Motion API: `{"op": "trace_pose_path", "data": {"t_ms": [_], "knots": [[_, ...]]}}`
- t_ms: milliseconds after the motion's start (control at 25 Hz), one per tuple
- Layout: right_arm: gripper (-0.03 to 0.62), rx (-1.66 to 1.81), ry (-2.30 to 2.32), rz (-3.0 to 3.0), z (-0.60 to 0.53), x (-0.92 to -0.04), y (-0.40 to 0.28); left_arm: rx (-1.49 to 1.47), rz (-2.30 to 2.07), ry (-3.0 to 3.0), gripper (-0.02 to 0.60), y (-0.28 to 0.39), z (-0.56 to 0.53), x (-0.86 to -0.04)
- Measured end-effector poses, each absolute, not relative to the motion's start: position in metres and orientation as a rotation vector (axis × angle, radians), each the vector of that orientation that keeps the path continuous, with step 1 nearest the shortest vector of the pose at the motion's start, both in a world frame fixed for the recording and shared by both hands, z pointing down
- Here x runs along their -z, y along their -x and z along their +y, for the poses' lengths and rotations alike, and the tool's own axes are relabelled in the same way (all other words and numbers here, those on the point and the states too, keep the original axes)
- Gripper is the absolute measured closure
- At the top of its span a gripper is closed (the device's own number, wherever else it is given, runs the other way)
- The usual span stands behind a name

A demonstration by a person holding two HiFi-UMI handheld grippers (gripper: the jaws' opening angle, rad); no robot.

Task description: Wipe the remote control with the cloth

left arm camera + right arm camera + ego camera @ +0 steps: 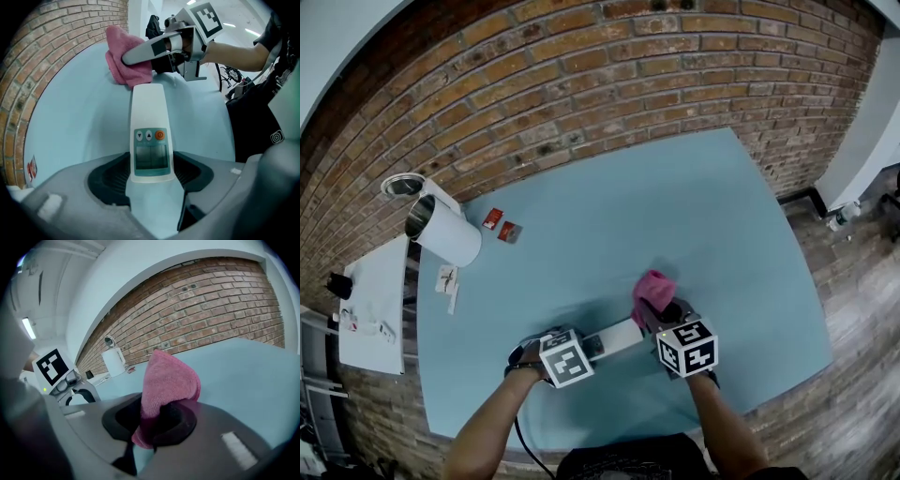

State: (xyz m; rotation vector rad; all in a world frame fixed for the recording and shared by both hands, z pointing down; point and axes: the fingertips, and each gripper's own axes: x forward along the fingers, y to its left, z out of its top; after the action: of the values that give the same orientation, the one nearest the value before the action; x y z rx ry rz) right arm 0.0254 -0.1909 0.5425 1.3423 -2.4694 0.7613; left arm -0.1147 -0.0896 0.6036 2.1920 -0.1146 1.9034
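Pale blue table [675, 206] against a brick wall [581, 75]. In the head view, upper left, a white cylinder container [442, 231] lies tipped at the table edge, with two small red packets [492, 218] just right of it. Lower centre, the left claw [151, 192] is set wide and closed on the near end of the white remote control [149, 136], pads on both long sides. The remote lies flat on the table, buttons and screen up, running rightward to the pink cloth [168, 380]. The cloth is bunched and touching the remote's far tip. The right claw [152, 423] is pinched tight on the cloth's lower fold, with the rest sticking up out of the jaws.
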Motion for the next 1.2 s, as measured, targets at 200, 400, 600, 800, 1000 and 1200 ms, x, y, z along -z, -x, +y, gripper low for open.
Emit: {"op": "trace_pose_path", "data": {"t_ms": [200,400,600,800,1000,1200], "knots": [[0.53,-0.741,-1.363,-2.432,-0.185,-0.545,-0.03,-1.875,-0.122,-2.22,0.295,0.113,-0.091,-0.603],[0.53,-0.711,-1.4,-2.375,-0.171,-0.546,-0.033,-1.853,-0.121,-2.241,0.295,0.114,-0.091,-0.604],[0.529,-0.713,-1.452,-2.331,-0.156,-0.546,-0.038,-1.846,-0.113,-2.253,0.295,0.113,-0.091,-0.604],[0.53,-0.716,-1.489,-2.3,-0.142,-0.545,-0.039,-1.822,-0.114,-2.279,0.295,0.114,-0.091,-0.604],[0.53,-0.722,-1.526,-2.281,-0.13,-0.542,-0.039,-1.814,-0.115,-2.285,0.295,0.113,-0.091,-0.603],[0.53,-0.747,-1.575,-2.276,-0.12,-0.539,-0.038,-1.801,-0.12,-2.299,0.295,0.113,-0.091,-0.603]]}}
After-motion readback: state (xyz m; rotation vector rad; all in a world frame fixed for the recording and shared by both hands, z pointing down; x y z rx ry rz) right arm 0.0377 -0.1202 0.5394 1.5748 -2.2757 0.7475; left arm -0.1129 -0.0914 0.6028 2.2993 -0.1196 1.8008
